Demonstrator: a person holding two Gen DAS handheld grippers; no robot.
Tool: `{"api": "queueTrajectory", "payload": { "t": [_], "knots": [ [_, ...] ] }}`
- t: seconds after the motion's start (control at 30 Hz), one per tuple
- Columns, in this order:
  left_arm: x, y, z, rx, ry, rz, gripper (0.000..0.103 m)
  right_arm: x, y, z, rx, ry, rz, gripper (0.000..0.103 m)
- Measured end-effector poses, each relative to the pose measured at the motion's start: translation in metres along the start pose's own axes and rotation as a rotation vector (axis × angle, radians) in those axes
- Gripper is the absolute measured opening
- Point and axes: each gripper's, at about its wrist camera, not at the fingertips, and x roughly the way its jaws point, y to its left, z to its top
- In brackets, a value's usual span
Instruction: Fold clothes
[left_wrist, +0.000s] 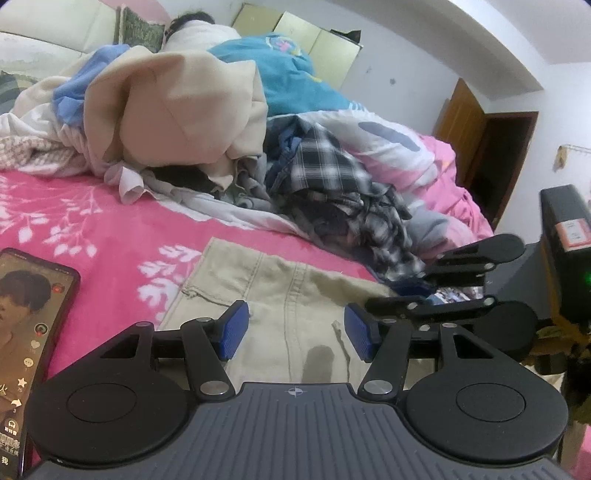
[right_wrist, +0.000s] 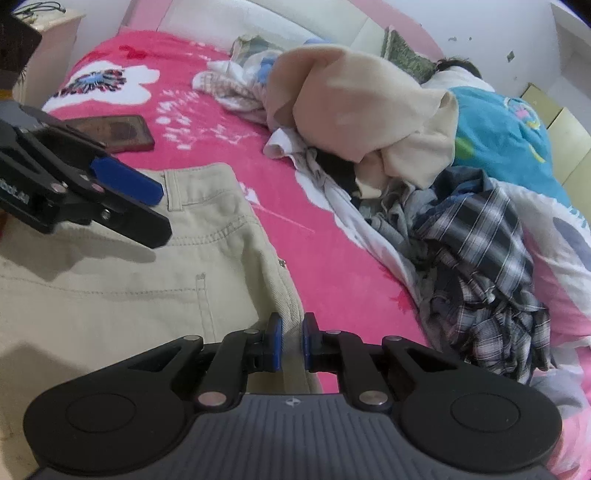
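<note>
Beige trousers (left_wrist: 291, 306) lie flat on the pink bed sheet (left_wrist: 92, 221); they also show in the right wrist view (right_wrist: 129, 280). My left gripper (left_wrist: 295, 334) is open and empty, hovering just above the trousers' middle seam. It shows from the side in the right wrist view (right_wrist: 147, 206). My right gripper (right_wrist: 292, 341) is shut on the trousers' right side edge, with beige cloth pinched between the blue pads (right_wrist: 275, 341). It shows at the right of the left wrist view (left_wrist: 406, 291).
A pile of unfolded clothes, with a plaid shirt (left_wrist: 332, 177) and a cream garment (left_wrist: 177, 114), lies behind the trousers. A person under a blue cover (right_wrist: 498, 129) sleeps at the back. A phone (left_wrist: 26, 332) lies left of the trousers.
</note>
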Motion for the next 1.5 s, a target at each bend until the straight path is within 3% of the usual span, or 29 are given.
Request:
{"api": "queueTrajectory", "payload": {
  "t": [0.27,0.3,0.37,0.53,0.6,0.73,0.9,1.03,1.27,1.37,1.5],
  "knots": [
    [0.013,0.001,-0.006,0.017,0.050,0.033,0.058,0.024,-0.009,-0.014,0.146,0.029,0.047,0.016],
    [0.013,0.000,-0.006,0.022,0.050,0.037,0.058,0.022,-0.013,-0.015,0.173,0.024,0.049,0.019],
    [0.012,0.000,-0.007,0.023,0.048,0.039,0.058,0.010,-0.020,-0.016,0.229,0.013,0.024,0.043],
    [0.012,0.000,-0.008,0.022,0.042,0.045,0.058,-0.051,-0.047,-0.039,0.461,-0.040,-0.022,0.051],
    [0.012,0.000,-0.007,0.014,0.034,0.048,0.057,-0.079,-0.056,-0.053,0.570,-0.058,-0.038,0.061],
    [0.004,-0.001,-0.007,0.002,-0.028,0.085,0.059,-0.137,-0.051,-0.092,0.760,-0.072,-0.119,0.068],
    [-0.008,0.001,-0.005,-0.032,-0.058,0.073,0.059,-0.197,-0.033,-0.130,0.907,-0.082,-0.258,0.078],
    [-0.020,-0.009,0.003,-0.048,-0.070,0.059,0.060,-0.239,-0.024,-0.153,0.989,-0.116,-0.376,0.103],
    [-0.020,-0.043,0.027,-0.047,-0.063,-0.004,0.068,-0.277,-0.028,-0.163,1.065,-0.202,-0.568,0.103],
    [-0.005,-0.057,0.032,-0.031,-0.048,-0.027,0.068,-0.280,-0.023,-0.166,1.040,-0.250,-0.584,0.103],
    [0.022,-0.064,0.031,0.004,-0.020,-0.003,0.068,-0.276,-0.018,-0.167,0.976,-0.299,-0.589,0.103]
  ]
}}
